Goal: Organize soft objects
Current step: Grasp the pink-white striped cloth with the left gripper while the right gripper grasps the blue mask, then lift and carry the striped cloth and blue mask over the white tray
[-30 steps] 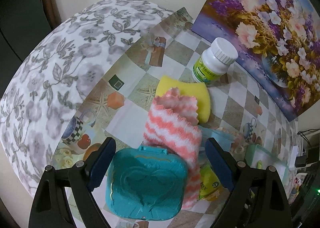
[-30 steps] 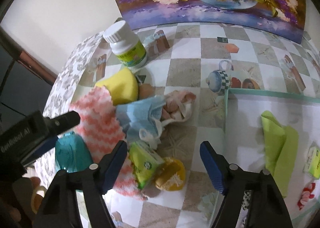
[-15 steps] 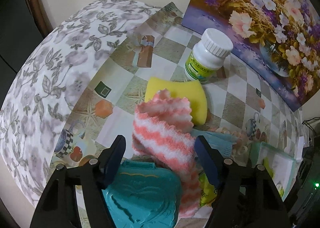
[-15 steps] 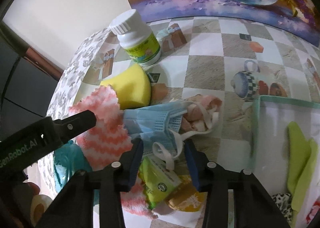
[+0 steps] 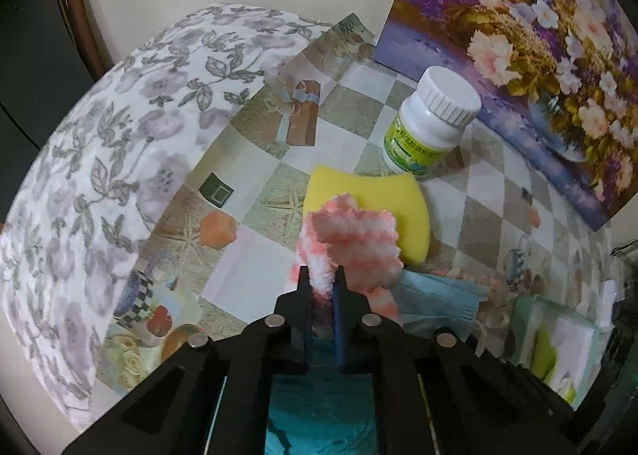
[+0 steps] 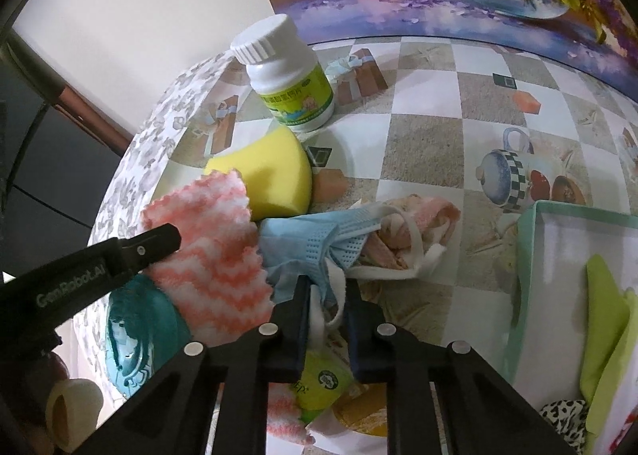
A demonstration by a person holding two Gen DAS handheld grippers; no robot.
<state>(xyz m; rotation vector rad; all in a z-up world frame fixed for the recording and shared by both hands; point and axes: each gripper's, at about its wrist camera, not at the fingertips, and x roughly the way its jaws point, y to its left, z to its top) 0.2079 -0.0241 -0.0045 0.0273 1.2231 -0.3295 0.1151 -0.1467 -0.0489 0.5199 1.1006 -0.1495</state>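
My left gripper [image 5: 322, 275] is shut on the pink-and-white striped cloth [image 5: 355, 243], which bunches up in front of the yellow sponge [image 5: 371, 192]. The cloth [image 6: 211, 239] and sponge [image 6: 267, 176] also show in the right wrist view, with the left gripper's finger [image 6: 151, 245] lying on the cloth. My right gripper [image 6: 326, 283] is shut on the blue face mask [image 6: 303, 243] and its white ear loop [image 6: 402, 271]. A pink cloth [image 6: 414, 223] lies under the mask.
A white pill bottle [image 6: 287, 76] stands behind the sponge. A teal case [image 6: 135, 331] lies under the striped cloth. A pale green box [image 6: 530, 295] at right holds a lime cloth [image 6: 606, 319]. Yellow-green packets [image 6: 323, 387] lie under my right gripper. A flower painting [image 5: 538, 36] leans at the back.
Both grippers moved forward and closed from open: the left onto the striped cloth, the right onto the blue mask. The striped cloth is now bunched up.
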